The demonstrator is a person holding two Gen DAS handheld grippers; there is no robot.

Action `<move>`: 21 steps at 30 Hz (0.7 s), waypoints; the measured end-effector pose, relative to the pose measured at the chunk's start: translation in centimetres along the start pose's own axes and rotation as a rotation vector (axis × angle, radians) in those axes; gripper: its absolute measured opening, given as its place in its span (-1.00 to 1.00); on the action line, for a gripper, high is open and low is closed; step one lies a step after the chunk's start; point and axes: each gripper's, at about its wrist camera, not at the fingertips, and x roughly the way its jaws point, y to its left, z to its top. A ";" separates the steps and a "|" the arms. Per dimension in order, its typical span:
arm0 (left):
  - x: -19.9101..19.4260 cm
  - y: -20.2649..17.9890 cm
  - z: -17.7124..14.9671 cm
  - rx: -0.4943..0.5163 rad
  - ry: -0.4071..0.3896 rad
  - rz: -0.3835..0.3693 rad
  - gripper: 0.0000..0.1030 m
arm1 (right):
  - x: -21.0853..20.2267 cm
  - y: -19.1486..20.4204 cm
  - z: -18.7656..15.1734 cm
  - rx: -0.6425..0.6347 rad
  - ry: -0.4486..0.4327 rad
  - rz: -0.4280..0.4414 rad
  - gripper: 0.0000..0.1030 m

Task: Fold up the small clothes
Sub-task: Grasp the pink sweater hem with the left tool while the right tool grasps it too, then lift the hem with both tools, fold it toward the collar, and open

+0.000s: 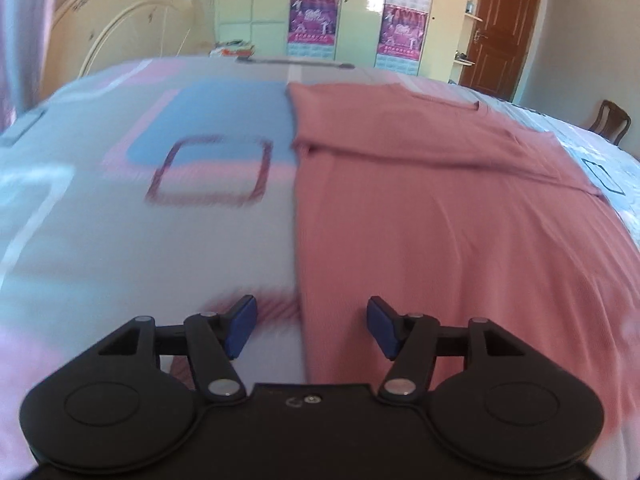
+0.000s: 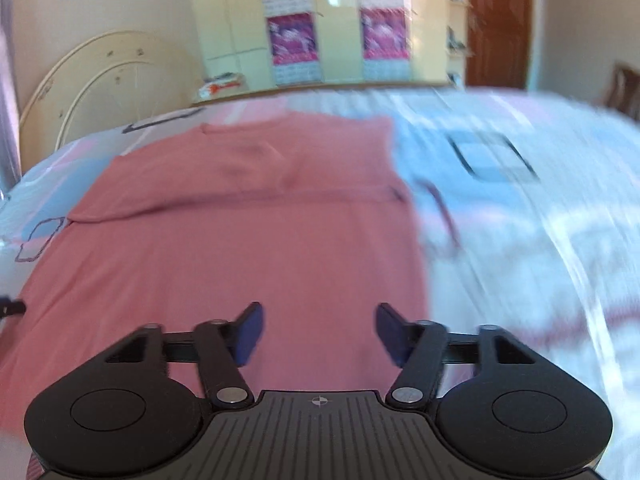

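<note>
- the bedsheet (image 2: 540, 240) on the right wrist view is smeared, pattern unreadable
- posters (image 1: 314, 20) too blurry to read, tops cut off
- pink shirt (image 1: 460, 240) runs behind the left gripper (image 1: 312, 326), hem hidden
- pile (image 1: 234, 49) past the bed, no idea what

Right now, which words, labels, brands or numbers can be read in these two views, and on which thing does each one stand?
None can be read.
Posters on the wardrobe: print too small and blurred to read.
Bedsheet: only square patterns, no text.
Pink garment: no print or label visible.
Right gripper: only a small crosshair mark on its body, no words.
</note>
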 end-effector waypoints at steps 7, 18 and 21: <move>-3.4 2.0 -3.8 -0.221 0.039 -0.219 -0.11 | -3.6 -5.5 -5.3 0.269 0.066 0.083 0.08; -1.9 4.0 -6.7 -0.520 0.098 -0.489 -0.36 | -4.8 -6.9 -8.6 0.457 0.103 0.314 -0.48; -1.5 3.2 -6.4 -0.473 0.091 -0.440 -0.90 | -4.5 -7.4 -8.5 0.472 0.105 0.342 -0.81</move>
